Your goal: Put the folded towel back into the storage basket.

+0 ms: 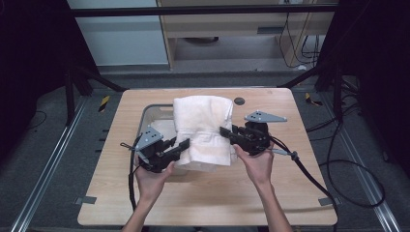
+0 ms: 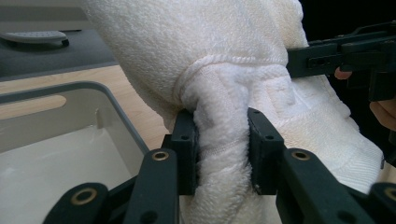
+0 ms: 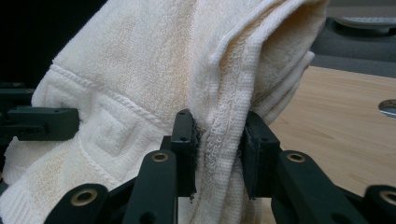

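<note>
A folded white towel (image 1: 203, 128) hangs lifted over the middle of the wooden table (image 1: 270, 188), held from both sides. My left gripper (image 1: 186, 143) is shut on the towel's left edge; in the left gripper view its jaws pinch a bunched fold of the towel (image 2: 222, 135). On the right edge my right gripper (image 1: 225, 133) is shut too, its jaws squeezing the layered hem of the towel (image 3: 217, 135). The towel's upper part drapes back over a grey bin (image 1: 150, 116).
The grey plastic bin (image 2: 60, 140) stands on the table's left half, under and behind the towel. A round dark grommet (image 1: 239, 101) sits near the table's far edge. Cables trail off the right side. Bare wood lies in front of the hands.
</note>
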Demonstrator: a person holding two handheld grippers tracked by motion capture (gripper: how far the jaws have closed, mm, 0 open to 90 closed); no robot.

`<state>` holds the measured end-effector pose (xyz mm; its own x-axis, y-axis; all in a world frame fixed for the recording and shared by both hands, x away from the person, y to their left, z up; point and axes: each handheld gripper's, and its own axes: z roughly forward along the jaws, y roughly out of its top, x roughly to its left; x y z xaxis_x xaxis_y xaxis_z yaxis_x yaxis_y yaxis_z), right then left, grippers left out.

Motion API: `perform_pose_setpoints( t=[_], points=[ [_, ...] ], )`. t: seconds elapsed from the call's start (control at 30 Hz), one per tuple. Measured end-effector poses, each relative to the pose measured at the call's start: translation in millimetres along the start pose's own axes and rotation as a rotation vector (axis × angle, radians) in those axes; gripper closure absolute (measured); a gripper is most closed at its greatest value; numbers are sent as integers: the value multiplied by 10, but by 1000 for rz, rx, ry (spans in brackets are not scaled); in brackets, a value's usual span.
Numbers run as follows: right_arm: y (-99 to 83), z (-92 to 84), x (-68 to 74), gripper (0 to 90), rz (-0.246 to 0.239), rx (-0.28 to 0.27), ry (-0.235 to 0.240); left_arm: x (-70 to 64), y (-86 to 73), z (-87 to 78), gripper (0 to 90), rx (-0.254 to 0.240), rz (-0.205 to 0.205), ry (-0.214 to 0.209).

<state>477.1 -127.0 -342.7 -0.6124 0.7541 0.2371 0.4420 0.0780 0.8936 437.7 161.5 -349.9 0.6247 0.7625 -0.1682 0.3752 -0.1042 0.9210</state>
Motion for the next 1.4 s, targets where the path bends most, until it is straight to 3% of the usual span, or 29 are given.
perform_pose_setpoints(
  t=[0.07, 0.5, 1.07, 1.4],
  points=[
    [12, 44, 15, 697, 13, -5, 20, 29, 7, -32, 677, 1, -1, 1],
    [132, 162, 125, 698, -13, -10, 19, 140, 60, -140, 678, -20, -11, 20],
    [217, 354, 200, 697, 7, -32, 57, 300, 116, -265, 677, -32, -16, 41],
    [257, 463, 285, 697, -19, -34, 38, 415, 104, -311, 677, -45, -32, 52]
  ],
)
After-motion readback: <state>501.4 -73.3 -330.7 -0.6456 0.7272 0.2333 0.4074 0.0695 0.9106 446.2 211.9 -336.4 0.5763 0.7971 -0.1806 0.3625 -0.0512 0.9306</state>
